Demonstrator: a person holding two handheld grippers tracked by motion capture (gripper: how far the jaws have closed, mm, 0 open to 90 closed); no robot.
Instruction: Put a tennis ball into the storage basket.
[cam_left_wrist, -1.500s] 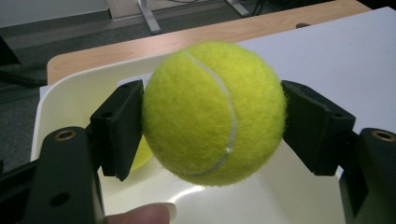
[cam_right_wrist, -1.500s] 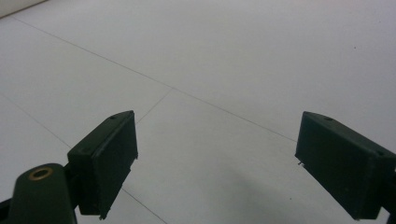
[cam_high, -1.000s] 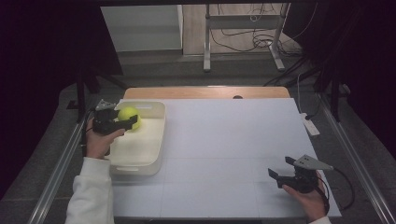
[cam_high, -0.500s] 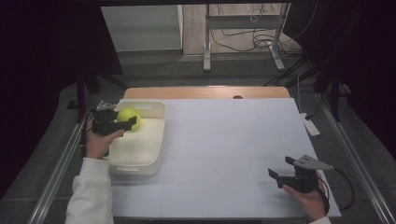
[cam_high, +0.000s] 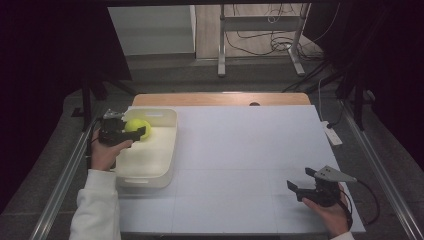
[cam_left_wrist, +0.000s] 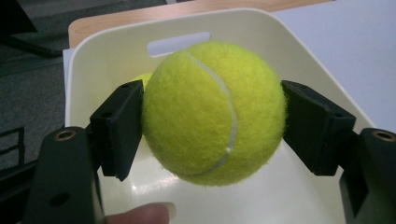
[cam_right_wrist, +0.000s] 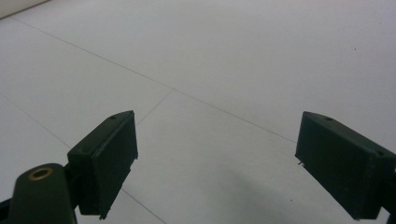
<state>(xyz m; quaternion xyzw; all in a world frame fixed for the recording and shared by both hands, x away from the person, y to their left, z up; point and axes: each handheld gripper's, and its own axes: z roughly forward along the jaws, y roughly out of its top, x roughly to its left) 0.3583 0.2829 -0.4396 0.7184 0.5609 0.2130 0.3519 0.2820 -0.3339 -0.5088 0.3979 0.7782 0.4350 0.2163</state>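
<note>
1. High view: the left gripper (cam_high: 131, 134) sits at about nine o'clock of the table (cam_high: 250, 150), held over the far end of a cream tub (cam_high: 167, 150); its jaws are clamped on a yellow-green tennis ball (cam_high: 138, 128), which hangs above the tub's inside, near the far wall with the handle slot; the person's left hand (cam_high: 105, 152) wraps the gripper body, a white sleeve (cam_high: 95, 207) trailing towards six o'clock; the right gripper (cam_high: 296, 187) lies at about five o'clock, low over the bare white tabletop and well apart from the tub, its jaws pointing towards nine o'clock; the right hand (cam_high: 330, 212) holds it from below.

2. Left gripper view: the tennis ball (cam_left_wrist: 214, 112) sits between the two black pads (cam_left_wrist: 119, 128), one pressing it at nine o'clock and the other at three o'clock; the tub (cam_left_wrist: 116, 51) spreads behind and beneath it, the handle slot at twelve o'clock; a sliver of yellow-green shows behind the left pad, too hidden to identify; a fingertip (cam_left_wrist: 142, 213) peeks in at six o'clock.

3. Right gripper view: the right gripper (cam_right_wrist: 229, 163) has its jaws spread wide with nothing between them; the white tabletop (cam_right_wrist: 224, 70), crossed by thin seams, lies beyond.
</note>
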